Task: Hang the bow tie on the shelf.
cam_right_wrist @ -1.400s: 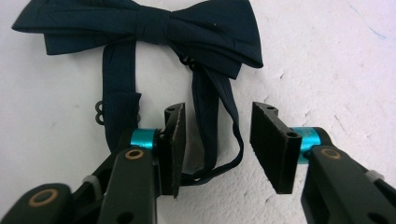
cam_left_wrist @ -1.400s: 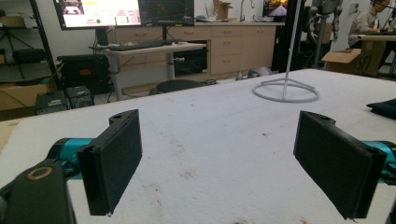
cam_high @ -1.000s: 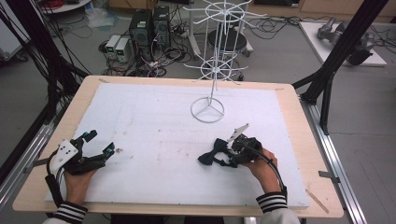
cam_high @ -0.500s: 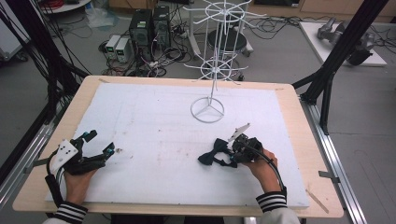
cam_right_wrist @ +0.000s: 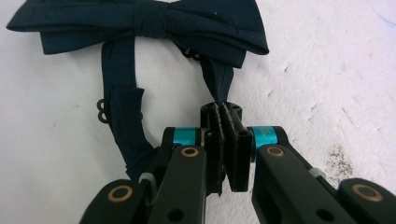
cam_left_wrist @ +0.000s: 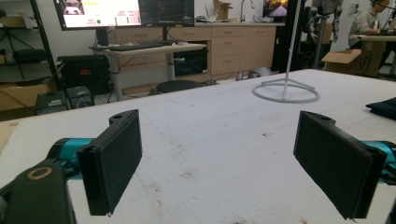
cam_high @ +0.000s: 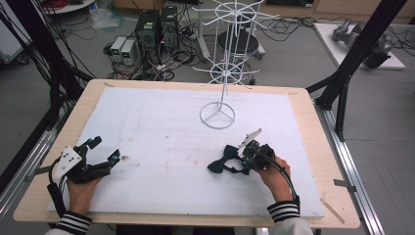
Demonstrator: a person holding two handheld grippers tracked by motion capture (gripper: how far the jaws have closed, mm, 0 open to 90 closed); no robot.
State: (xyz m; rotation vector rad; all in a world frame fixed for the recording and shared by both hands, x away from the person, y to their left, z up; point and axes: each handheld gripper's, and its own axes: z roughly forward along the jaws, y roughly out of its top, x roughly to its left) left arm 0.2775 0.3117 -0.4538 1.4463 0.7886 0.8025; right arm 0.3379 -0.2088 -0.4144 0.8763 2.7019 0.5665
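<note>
**Right gripper pinching the bow tie's strap**

I am holding my right gripper [cam_right_wrist: 225, 135] low over the white foam-covered table [cam_high: 161, 127], at its near right. Its two black jaws are pressing together on the narrow strap [cam_right_wrist: 215, 79] of a dark navy fabric bow tie [cam_high: 221, 159]. The bow itself is lying flat on the white surface just to the left of that gripper, and the rest of the strap is looping back beside the jaws, with a small dark metal hook [cam_right_wrist: 101, 111] showing at its edge.

My left gripper [cam_left_wrist: 219, 158] is resting at the near left of the table, well apart from the bow tie, its jaws standing wide apart with nothing between them.

A white wire display stand [cam_high: 224, 54] with a ring base is standing toward the far middle of the table.
</note>
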